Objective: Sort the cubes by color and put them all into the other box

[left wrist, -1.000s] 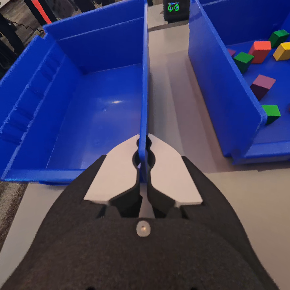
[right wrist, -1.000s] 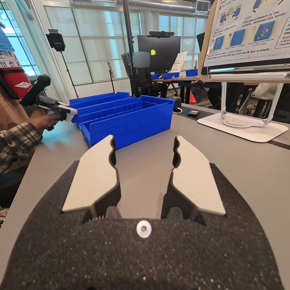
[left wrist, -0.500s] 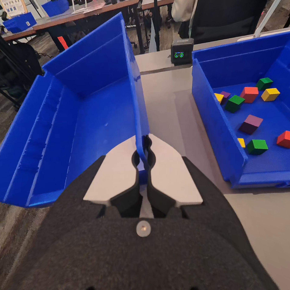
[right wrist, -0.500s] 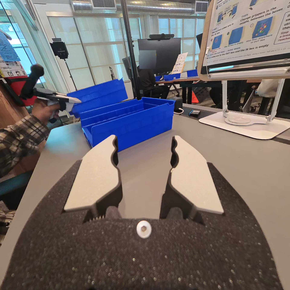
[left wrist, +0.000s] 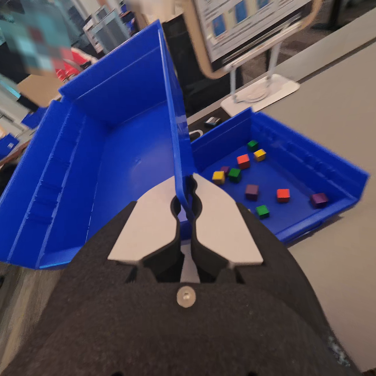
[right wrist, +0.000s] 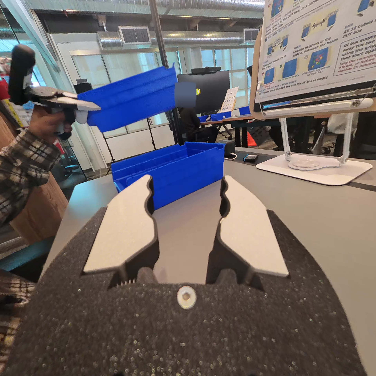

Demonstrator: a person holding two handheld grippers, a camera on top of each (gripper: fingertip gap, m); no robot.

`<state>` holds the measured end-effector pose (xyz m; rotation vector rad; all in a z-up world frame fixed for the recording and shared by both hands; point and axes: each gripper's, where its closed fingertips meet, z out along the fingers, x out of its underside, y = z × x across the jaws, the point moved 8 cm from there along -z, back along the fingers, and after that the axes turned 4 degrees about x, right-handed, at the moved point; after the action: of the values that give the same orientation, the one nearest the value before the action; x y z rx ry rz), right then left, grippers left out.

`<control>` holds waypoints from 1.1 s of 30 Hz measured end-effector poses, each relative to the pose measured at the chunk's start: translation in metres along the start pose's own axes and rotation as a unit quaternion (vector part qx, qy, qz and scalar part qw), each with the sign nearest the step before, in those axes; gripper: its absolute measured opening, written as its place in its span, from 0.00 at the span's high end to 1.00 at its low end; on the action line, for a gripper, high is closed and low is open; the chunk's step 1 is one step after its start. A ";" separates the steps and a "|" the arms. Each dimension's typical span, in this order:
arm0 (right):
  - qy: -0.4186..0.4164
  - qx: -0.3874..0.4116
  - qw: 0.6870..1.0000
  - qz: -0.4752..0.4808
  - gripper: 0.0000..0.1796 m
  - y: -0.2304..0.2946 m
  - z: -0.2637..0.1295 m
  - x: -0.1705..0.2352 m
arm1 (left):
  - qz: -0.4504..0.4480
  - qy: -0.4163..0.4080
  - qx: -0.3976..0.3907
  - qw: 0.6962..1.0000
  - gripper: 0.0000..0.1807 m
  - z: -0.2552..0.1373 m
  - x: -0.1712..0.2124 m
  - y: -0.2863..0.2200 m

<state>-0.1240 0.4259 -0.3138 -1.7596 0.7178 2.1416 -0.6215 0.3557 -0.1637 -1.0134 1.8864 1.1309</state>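
The left gripper (left wrist: 185,200) is clamped on the side wall of the empty blue box (left wrist: 130,130) and holds it in the air, above and to the left of the second blue box (right wrist: 179,171). That second box stands on the grey table (right wrist: 305,213) and contains the coloured cubes (left wrist: 251,192). The right gripper (right wrist: 186,195) has its fingers apart, holding nothing, just before the second box. Behind that box stands an instruction board (right wrist: 317,50).

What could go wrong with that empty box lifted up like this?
1. The left tongs pinch only a thin side wall of the empty box, so it may twist or slip out.
2. It hangs tilted above the box of cubes and could drop on them.
3. The right tongs are open and idle over the table, giving no support.
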 end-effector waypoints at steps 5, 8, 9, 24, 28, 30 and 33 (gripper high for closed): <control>0.012 0.014 1.000 -0.024 0.65 0.008 -0.031 -0.024 | 0.081 -0.040 0.108 0.990 0.97 0.020 -0.056 -0.061; 0.022 0.039 0.998 -0.053 0.65 0.015 -0.064 -0.047 | 0.127 -0.065 0.193 0.971 0.97 0.038 -0.083 -0.109; 0.025 0.050 0.996 -0.064 0.65 0.018 -0.077 -0.055 | 0.141 -0.073 0.224 0.962 0.97 0.044 -0.090 -0.126; 0.195 0.173 0.956 -0.135 0.61 0.039 -0.197 -0.122 | 0.285 -0.065 0.526 0.799 0.96 0.124 -0.072 -0.340; 0.267 0.127 0.943 -0.154 0.58 0.038 -0.174 -0.114 | 0.273 -0.074 0.546 0.788 0.96 0.134 -0.057 -0.346; 0.315 0.085 0.930 -0.168 0.56 0.037 -0.157 -0.104 | 0.253 -0.068 0.551 0.792 0.97 0.139 -0.050 -0.346; 0.379 0.030 0.905 -0.189 0.55 0.034 -0.131 -0.088 | 0.232 -0.046 0.551 0.800 0.98 0.145 -0.038 -0.347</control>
<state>-0.0130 0.3358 -0.2396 -2.4571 0.5186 1.1425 -0.2741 0.3904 -0.3102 0.1747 2.2437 0.1205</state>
